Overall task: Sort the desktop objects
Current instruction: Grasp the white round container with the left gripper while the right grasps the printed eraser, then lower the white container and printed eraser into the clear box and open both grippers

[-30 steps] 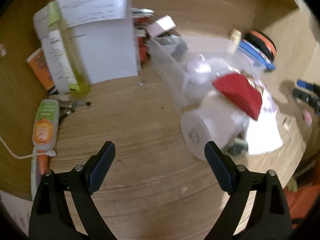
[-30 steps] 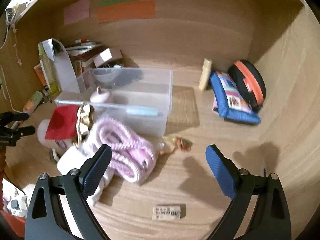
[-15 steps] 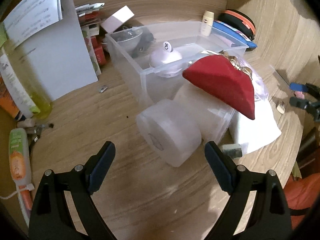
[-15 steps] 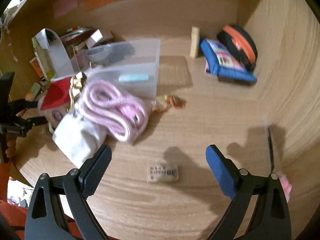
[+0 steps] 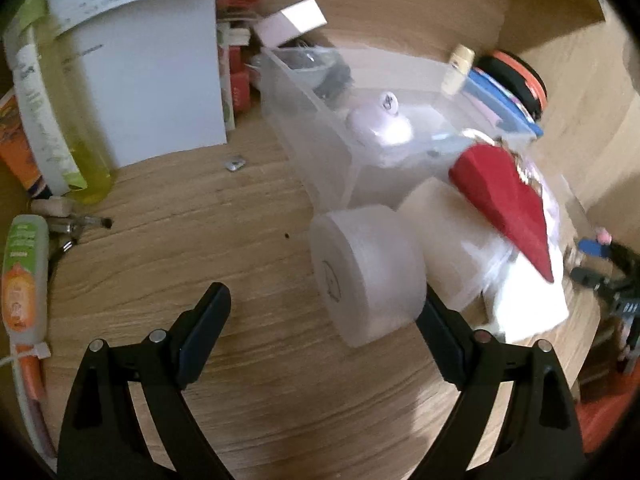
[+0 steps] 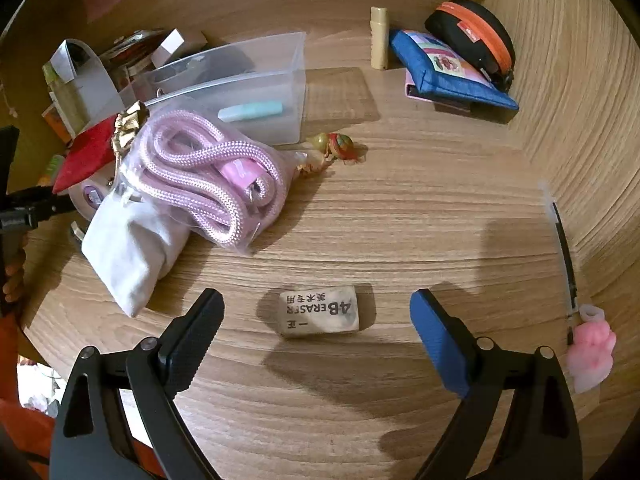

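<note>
My left gripper (image 5: pixel 320 316) is open and empty, low over the wooden desk; a white round jar (image 5: pixel 366 272) lies on its side against its right finger. A red pouch (image 5: pixel 504 196) rests on a white bundle behind the jar. The clear plastic bin (image 5: pixel 320 140) holds a white round item (image 5: pixel 380 124). My right gripper (image 6: pixel 316 320) is open, with a 4B eraser (image 6: pixel 320 310) on the desk between its fingers. A bagged pink rope (image 6: pixel 208 164), a white cloth pouch (image 6: pixel 128 248) and the bin (image 6: pixel 260 92) lie to the upper left.
A white file holder (image 5: pixel 156 80), a yellow bottle (image 5: pixel 60 120) and an orange tube (image 5: pixel 24 280) stand at the left. A blue pouch (image 6: pixel 452 72), a black-orange case (image 6: pixel 476 36), a beige stick (image 6: pixel 379 38), a small trinket (image 6: pixel 336 148) and a pink-topped pen (image 6: pixel 588 344) lie around.
My left gripper has come closer to the white jar, which now sits by its right finger. My right gripper has dropped toward the eraser, which now lies between its fingers.
</note>
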The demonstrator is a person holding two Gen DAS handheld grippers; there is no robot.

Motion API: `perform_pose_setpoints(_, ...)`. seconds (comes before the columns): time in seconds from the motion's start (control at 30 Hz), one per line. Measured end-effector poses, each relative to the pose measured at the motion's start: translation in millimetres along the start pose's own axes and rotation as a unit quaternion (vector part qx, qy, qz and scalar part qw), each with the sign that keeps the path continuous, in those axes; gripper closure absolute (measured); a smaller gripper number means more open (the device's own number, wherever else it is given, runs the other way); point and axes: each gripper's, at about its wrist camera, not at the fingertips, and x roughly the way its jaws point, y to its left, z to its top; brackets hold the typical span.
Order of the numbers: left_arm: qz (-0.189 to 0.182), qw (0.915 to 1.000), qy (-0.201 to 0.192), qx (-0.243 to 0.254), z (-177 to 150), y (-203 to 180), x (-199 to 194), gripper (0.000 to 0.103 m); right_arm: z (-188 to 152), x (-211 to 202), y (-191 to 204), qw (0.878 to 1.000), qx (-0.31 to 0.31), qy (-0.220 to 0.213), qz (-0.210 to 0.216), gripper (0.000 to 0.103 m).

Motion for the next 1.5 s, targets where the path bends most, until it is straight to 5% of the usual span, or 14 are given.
perform_pose_setpoints(0.07,0.002,1.0000,-0.005,-0.001,2,-4,1,0.011,-1,3,1,1.000,-0.005,0.004,-0.012,0.029)
perform_pose_setpoints(0.2,0.023,0.9997,-0.003,-0.007,9,-9,7,0.011,-5,1,0,1.000,-0.018,-0.002,-0.023,0.037)
perform_pose_setpoints(0.27,0.025,0.9992,0.001,-0.030,12,-4,10,0.012,-7,-1,-1,0.999,-0.023,-0.006,-0.025,0.050)
perform_pose_setpoints(0.37,0.022,0.9982,0.004,-0.056,11,2,13,0.030,-11,-4,-6,0.999,-0.018,-0.018,-0.026,0.065)
perform_pose_setpoints(0.53,0.026,0.9986,0.003,-0.045,7,-4,14,0.072,-10,-4,-11,0.999,-0.009,-0.025,-0.020,0.066)
perform_pose_setpoints(0.57,0.036,0.9987,-0.004,-0.037,6,-8,12,0.074,-9,-5,-12,0.999,-0.006,-0.029,-0.018,0.066)
perform_pose_setpoints(0.97,0.089,0.9920,-0.087,-0.024,-3,-22,-41,0.074,31,-16,-3,0.997,-0.015,-0.071,0.028,0.066)
perform_pose_setpoints(1.3,0.070,0.9836,-0.163,-0.030,20,-49,-91,0.074,73,-36,14,0.987,-0.036,-0.132,0.079,0.066)
perform_pose_setpoints(1.5,0.053,0.9821,-0.176,-0.040,37,-60,-93,0.074,99,-49,22,0.979,-0.046,-0.170,0.101,0.066)
